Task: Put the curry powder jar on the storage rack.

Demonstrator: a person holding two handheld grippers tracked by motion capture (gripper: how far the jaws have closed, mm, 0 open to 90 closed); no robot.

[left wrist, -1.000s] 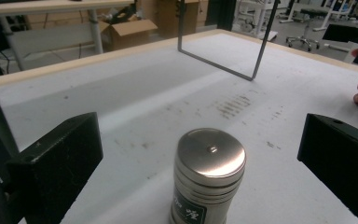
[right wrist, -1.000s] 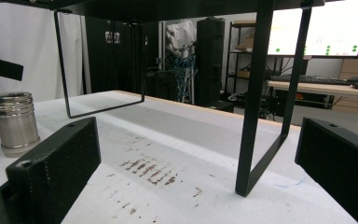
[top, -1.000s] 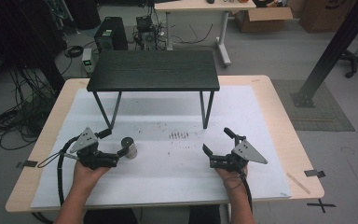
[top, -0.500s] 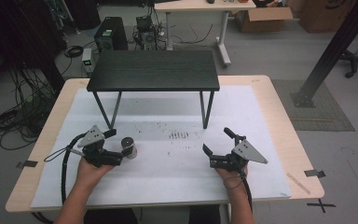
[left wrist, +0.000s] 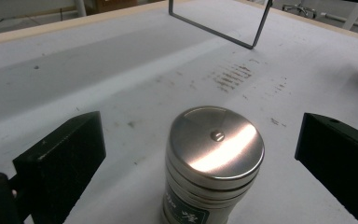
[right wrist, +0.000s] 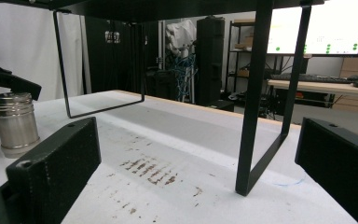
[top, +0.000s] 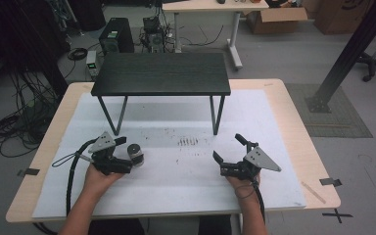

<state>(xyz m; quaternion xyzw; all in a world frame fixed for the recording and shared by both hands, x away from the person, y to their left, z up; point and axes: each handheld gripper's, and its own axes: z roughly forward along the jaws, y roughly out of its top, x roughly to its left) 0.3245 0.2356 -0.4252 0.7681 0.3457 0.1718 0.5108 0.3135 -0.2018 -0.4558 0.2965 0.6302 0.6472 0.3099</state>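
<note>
On a white-covered desk [top: 176, 181] before a small black stand [top: 160, 73], the left gripper [top: 122, 154] has closed in on an upright steel canister [left wrist: 213, 163], fingers [left wrist: 60, 165] spread either side, apparently poised to grasp, while the right gripper [top: 230, 154] waits released

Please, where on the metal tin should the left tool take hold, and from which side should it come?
Grip the metal tin across its round side wall, just below the lid. It stands upright, and the open left tool already has one jaw on each side of it, so coming level from the person's side seems best.
</note>
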